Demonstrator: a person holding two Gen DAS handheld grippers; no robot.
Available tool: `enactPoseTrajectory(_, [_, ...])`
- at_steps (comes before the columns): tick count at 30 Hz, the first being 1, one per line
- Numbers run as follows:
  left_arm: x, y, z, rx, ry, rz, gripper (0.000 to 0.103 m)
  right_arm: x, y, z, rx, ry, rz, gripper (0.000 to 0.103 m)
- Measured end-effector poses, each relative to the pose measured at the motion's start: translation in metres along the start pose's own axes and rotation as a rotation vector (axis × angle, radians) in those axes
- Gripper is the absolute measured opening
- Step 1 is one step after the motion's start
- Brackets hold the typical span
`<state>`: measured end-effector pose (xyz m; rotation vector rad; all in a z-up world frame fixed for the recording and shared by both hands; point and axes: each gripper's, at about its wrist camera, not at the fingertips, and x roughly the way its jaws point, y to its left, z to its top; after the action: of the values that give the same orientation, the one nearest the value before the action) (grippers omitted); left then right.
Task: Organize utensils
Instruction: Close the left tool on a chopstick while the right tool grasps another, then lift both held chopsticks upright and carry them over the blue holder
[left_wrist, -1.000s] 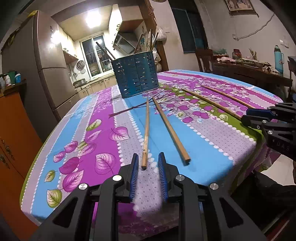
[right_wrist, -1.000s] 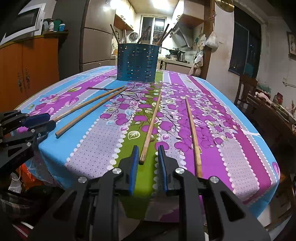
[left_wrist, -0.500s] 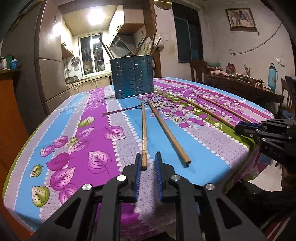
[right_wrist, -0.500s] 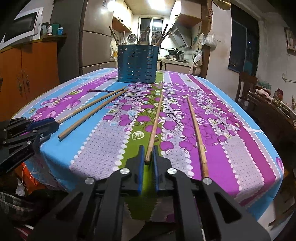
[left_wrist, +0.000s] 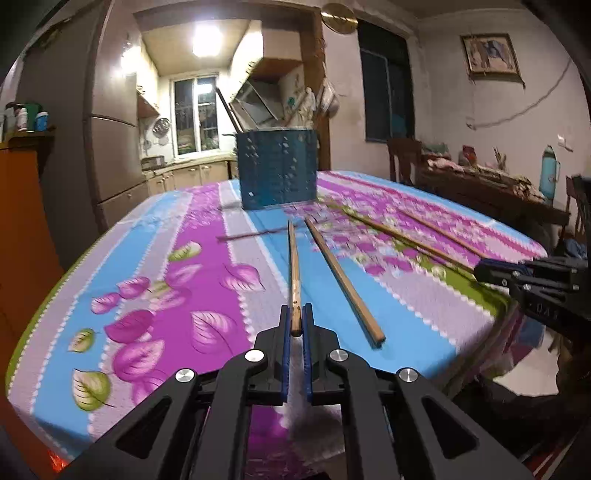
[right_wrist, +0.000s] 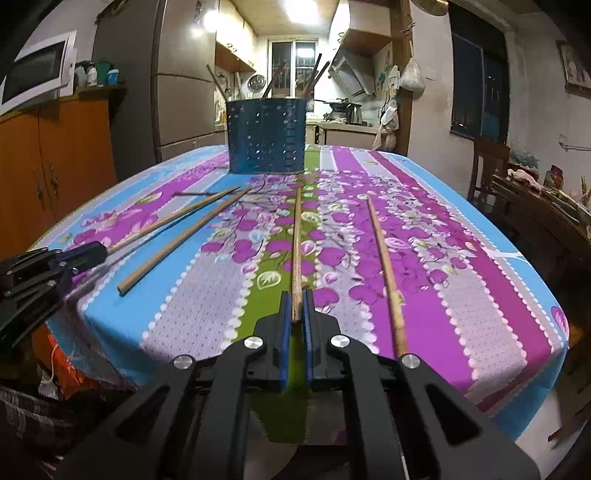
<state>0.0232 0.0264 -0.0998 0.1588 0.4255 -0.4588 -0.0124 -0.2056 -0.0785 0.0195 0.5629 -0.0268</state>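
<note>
Several long wooden chopsticks lie on a floral tablecloth (left_wrist: 155, 258). My left gripper (left_wrist: 295, 325) is shut on the near end of one chopstick (left_wrist: 293, 266); a second chopstick (left_wrist: 343, 280) lies free just right of it. My right gripper (right_wrist: 296, 314) is shut on the near end of another chopstick (right_wrist: 296, 236); a further chopstick (right_wrist: 386, 273) lies free to its right. A blue perforated utensil holder (left_wrist: 277, 168) stands at the far end of the table, also in the right wrist view (right_wrist: 266, 136), with several utensils upright in it.
The table's near edge runs just under both grippers. Each gripper shows in the other's view: the right one (left_wrist: 535, 284), the left one (right_wrist: 44, 269). An orange cabinet (right_wrist: 55, 155) and a fridge (right_wrist: 177, 92) stand left; a chair (right_wrist: 487, 162) and sideboard stand right.
Both grippers moved forward over the chopstick ends and closed on them; one second ago both were open just short of the sticks.
</note>
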Motion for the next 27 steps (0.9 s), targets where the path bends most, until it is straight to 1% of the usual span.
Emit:
enactPoseTrajectory(5, [-0.015,0.004,0.017,-0.007,-0.035,0.022,0.007,-0.007,-0.007,0.009,0.005,-0.037,-0.016,0.005])
enactPoseTrajectory(10, [-0.035,0.004,0.041,-0.017,-0.095,0.028,0.007,-0.019,-0.01,0.023,-0.012,-0.098,-0.033,0.005])
enactPoseTrajectory(16, [-0.044,0.003,0.069,-0.027,-0.111,0.069,0.007,-0.034,-0.013,0.046,-0.037,-0.185,-0.036,0.005])
enactPoseTrajectory(19, [-0.047,0.004,0.082,-0.041,-0.115,0.085,0.007,-0.039,-0.013,0.057,-0.047,-0.214,-0.028,0.005])
enactPoseTrajectory(22, [-0.049,0.008,0.097,-0.041,-0.122,0.093,0.007,-0.046,-0.014,0.074,-0.066,-0.255,-0.014,0.005])
enactPoseTrajectory(24, [-0.049,0.01,0.112,-0.035,-0.145,0.095,0.007,-0.049,-0.016,0.086,-0.076,-0.277,0.001,0.005])
enactPoseTrajectory(27, [-0.043,0.018,0.134,-0.038,-0.161,0.082,0.007,-0.047,-0.023,0.108,-0.09,-0.3,0.018,0.005])
